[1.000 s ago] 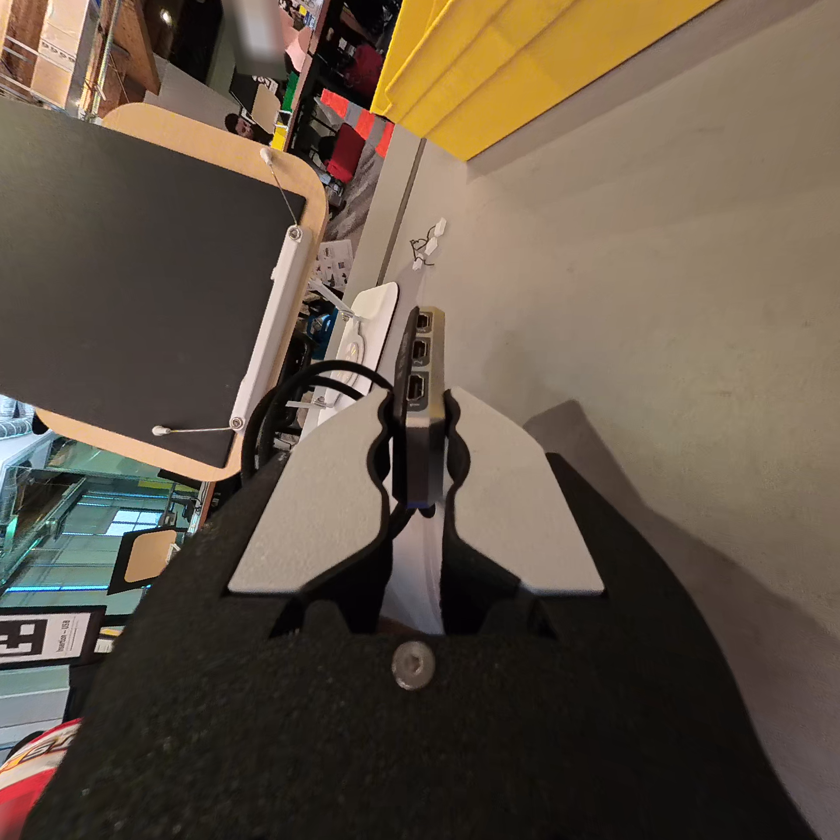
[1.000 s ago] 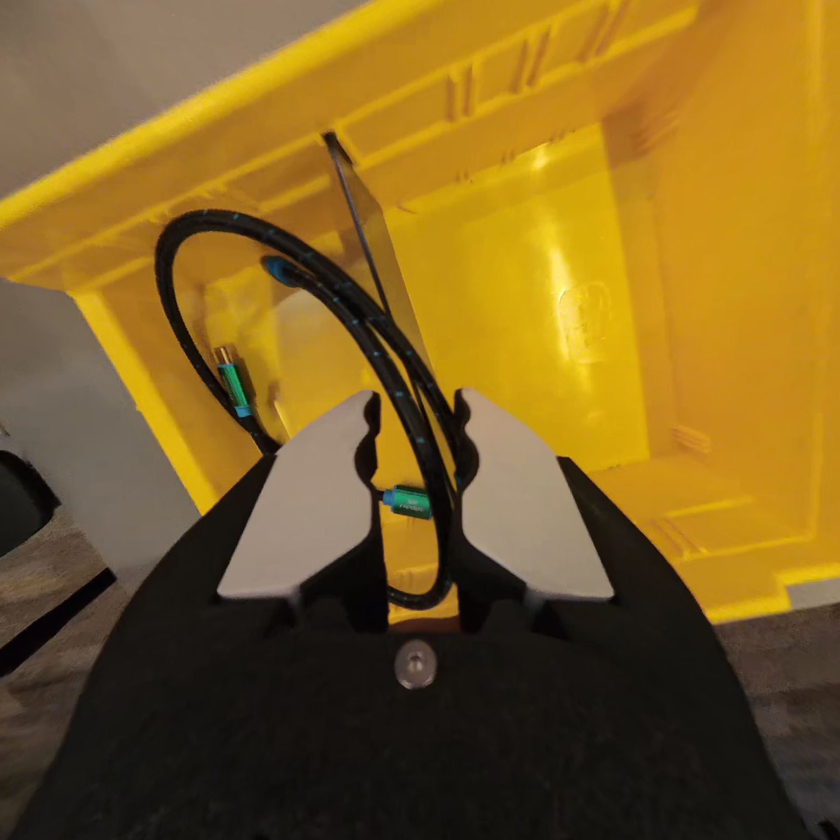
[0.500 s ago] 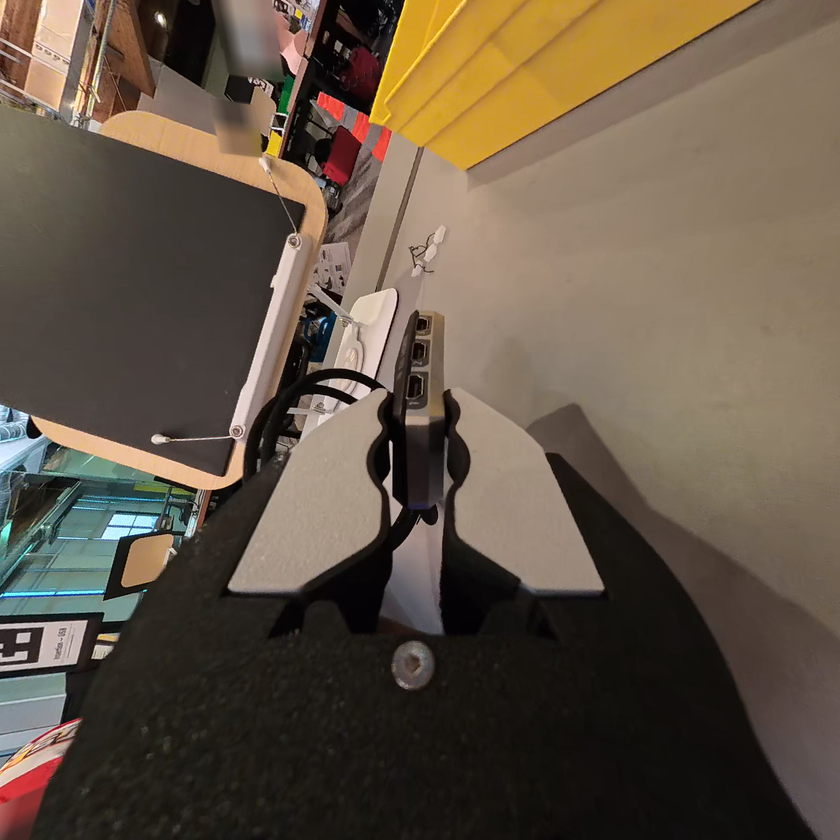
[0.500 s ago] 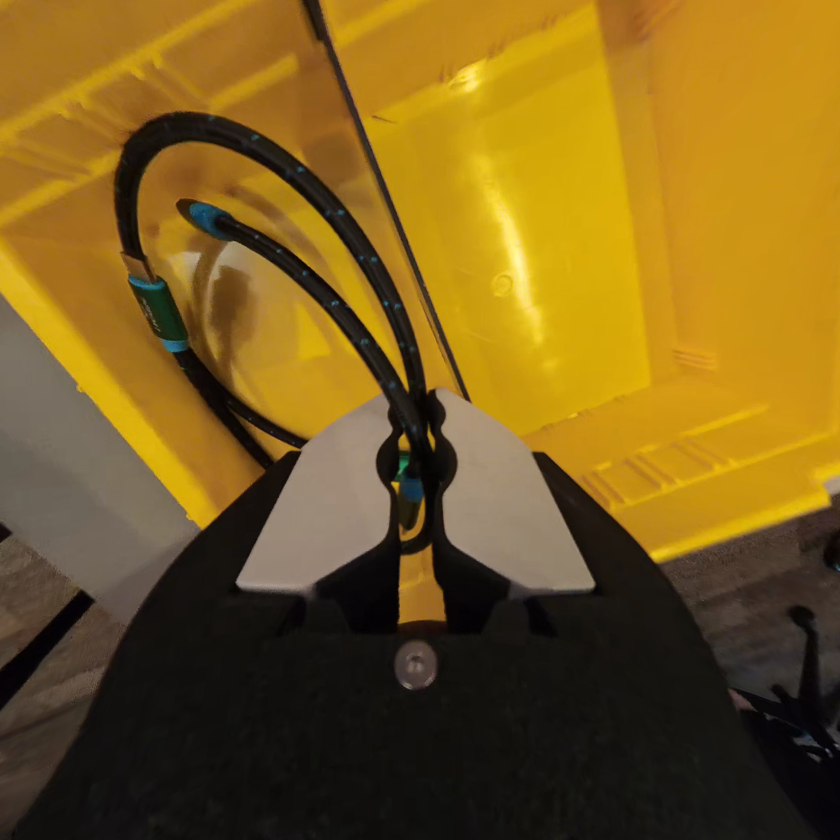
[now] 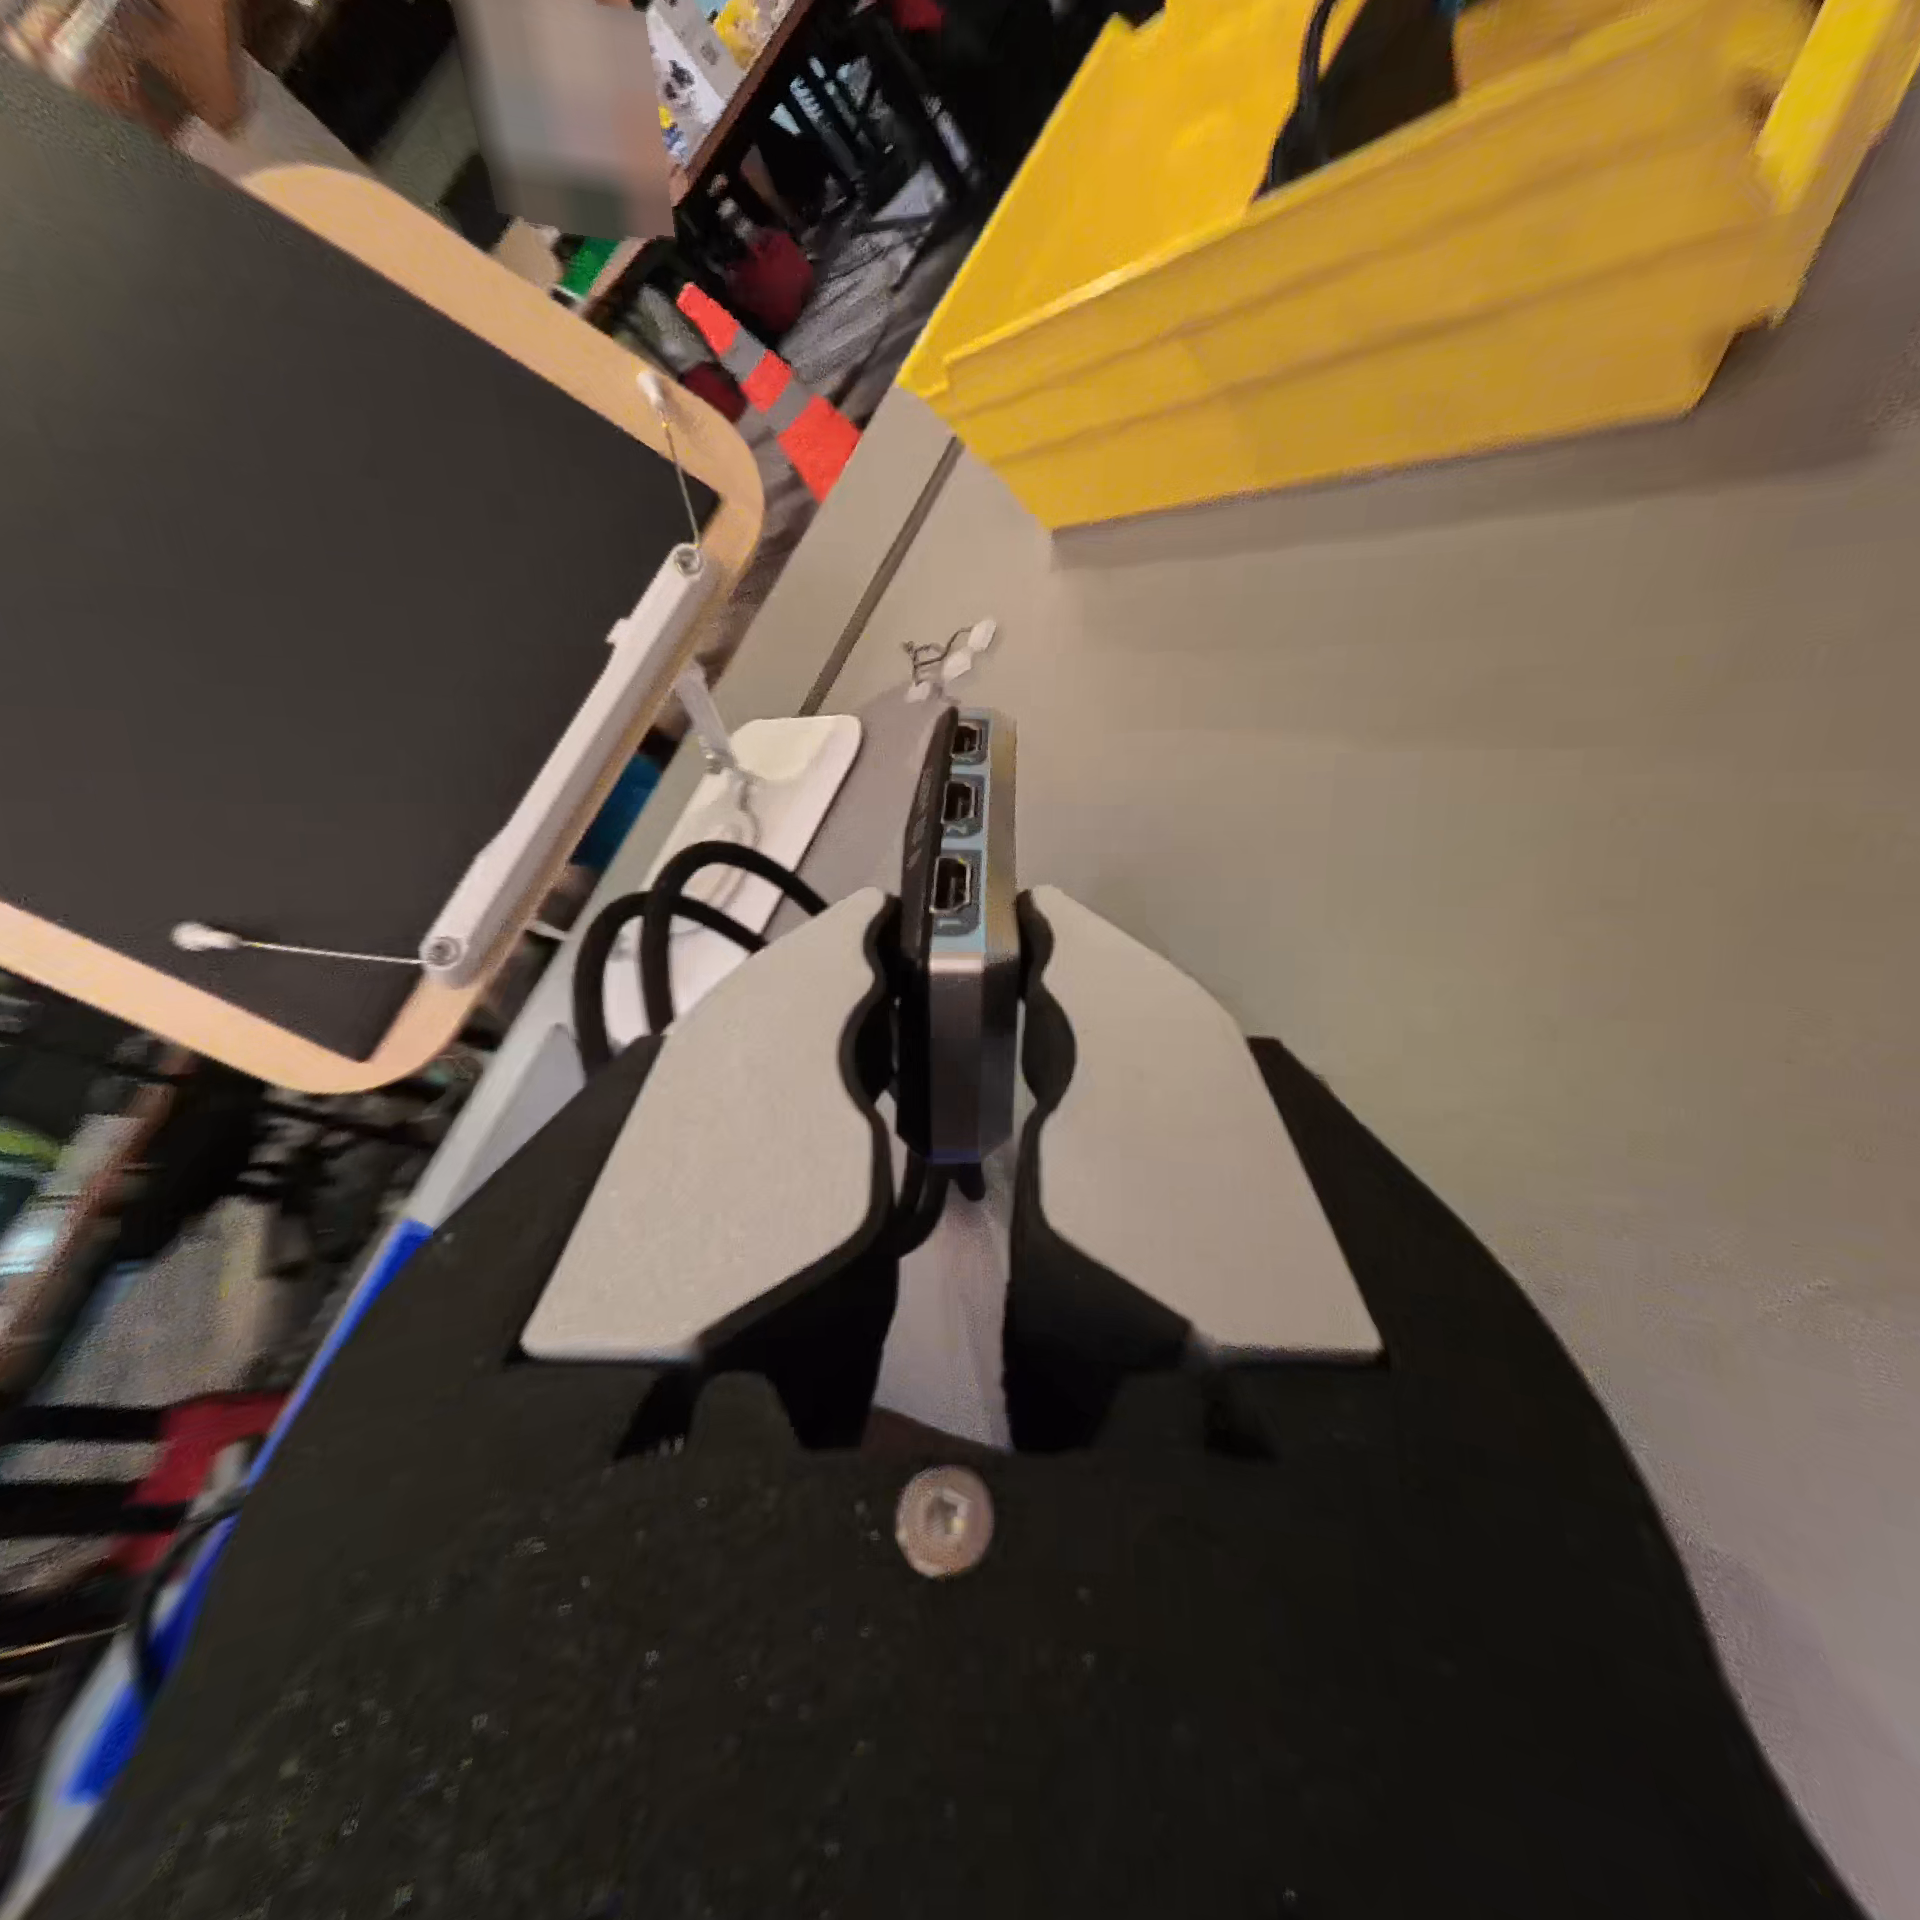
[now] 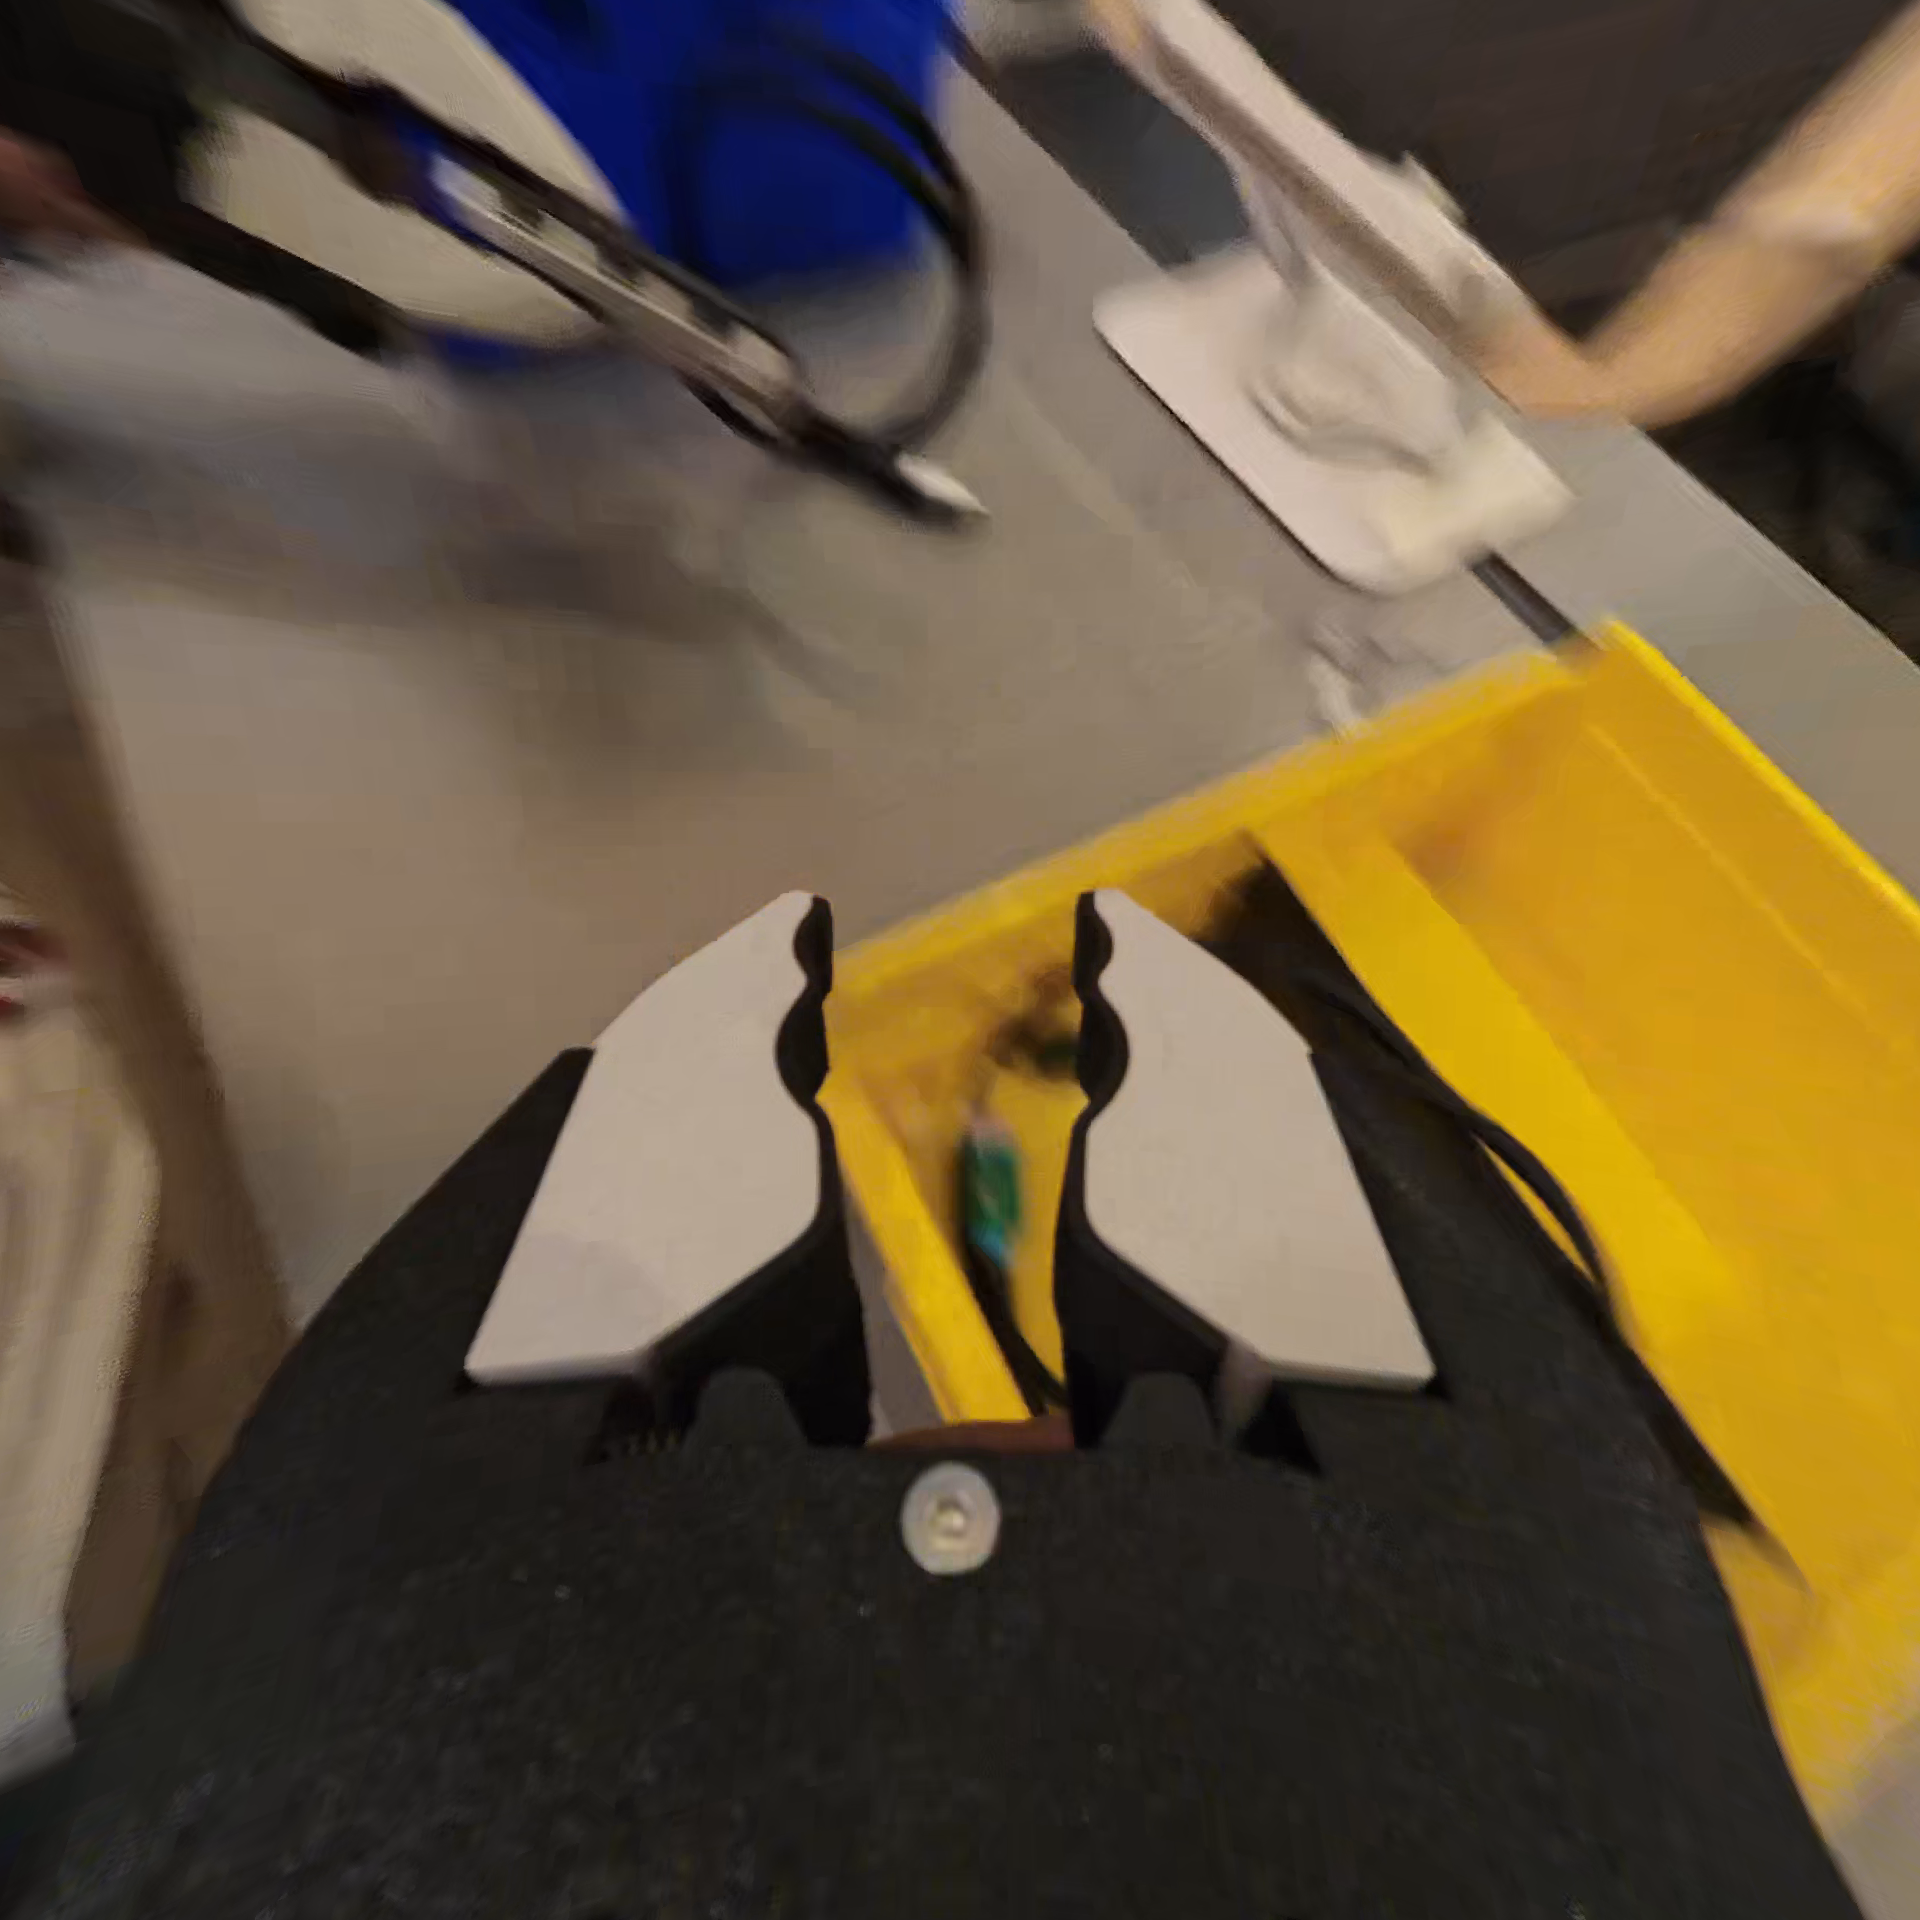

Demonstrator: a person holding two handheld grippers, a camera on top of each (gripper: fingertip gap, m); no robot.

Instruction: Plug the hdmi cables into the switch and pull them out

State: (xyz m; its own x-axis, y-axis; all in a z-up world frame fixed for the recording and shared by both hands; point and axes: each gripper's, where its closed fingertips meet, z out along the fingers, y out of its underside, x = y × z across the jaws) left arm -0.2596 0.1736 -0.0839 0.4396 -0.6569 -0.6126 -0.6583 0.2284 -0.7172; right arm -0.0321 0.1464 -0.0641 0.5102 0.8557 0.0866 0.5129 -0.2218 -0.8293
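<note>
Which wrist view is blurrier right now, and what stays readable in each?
Right wrist view: heavy motion smear; the open right gripper stays crisp, the yellow bin and a green cable plug inside it are soft. Left wrist view: mostly sharp; the switch clamped in the left gripper shows three empty ports, only the edges smear.

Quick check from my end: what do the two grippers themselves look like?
Both look alike. The left gripper and right gripper each have a rough, speckled black body with a silver screw at its centre, and two pale grey flat fingers with black wavy inner edges forming the jaws. No cables or markings show on them.
</note>
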